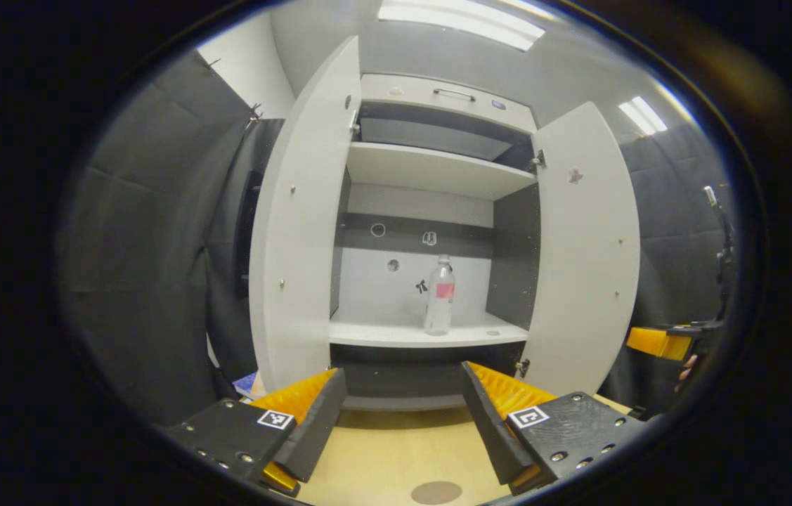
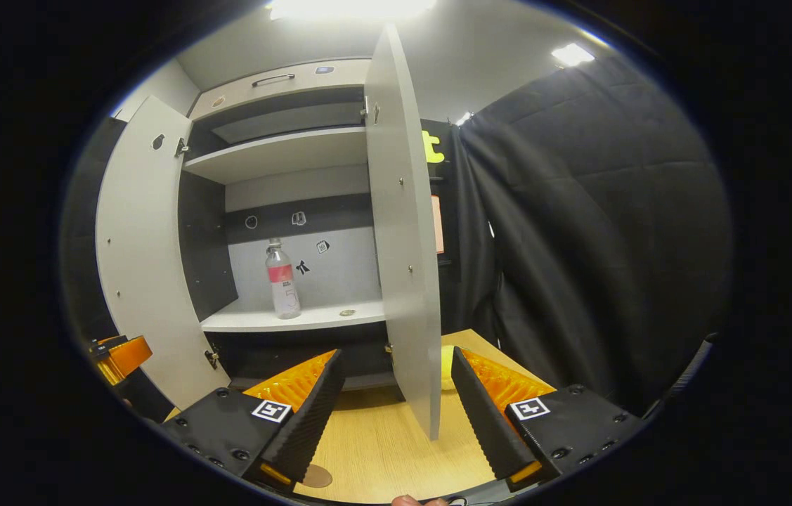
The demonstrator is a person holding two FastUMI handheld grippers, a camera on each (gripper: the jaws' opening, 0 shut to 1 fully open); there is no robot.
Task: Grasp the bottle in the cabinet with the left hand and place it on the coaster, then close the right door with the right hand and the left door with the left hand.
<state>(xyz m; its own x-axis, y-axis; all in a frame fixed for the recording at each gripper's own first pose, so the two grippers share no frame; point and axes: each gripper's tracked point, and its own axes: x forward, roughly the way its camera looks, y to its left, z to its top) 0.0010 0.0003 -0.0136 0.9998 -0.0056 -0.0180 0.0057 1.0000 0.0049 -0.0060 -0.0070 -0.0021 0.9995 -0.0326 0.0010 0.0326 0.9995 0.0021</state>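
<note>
Bottle (image 1: 439, 295): clear plastic, upright on the cabinet's lower shelf (image 1: 396, 334), far from both grippers. Likely light, smooth, squeezable; grip mid-body at the label. Left gripper (image 1: 403, 411) and right gripper (image 2: 392, 407) fingers apart, empty.

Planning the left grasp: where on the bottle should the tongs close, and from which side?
Judging by its pose, grip the bottle at mid-body, about at the pink label, coming straight in from the front. It stands upright on the lower shelf between both open doors, with the left tongs open and facing it.
</note>
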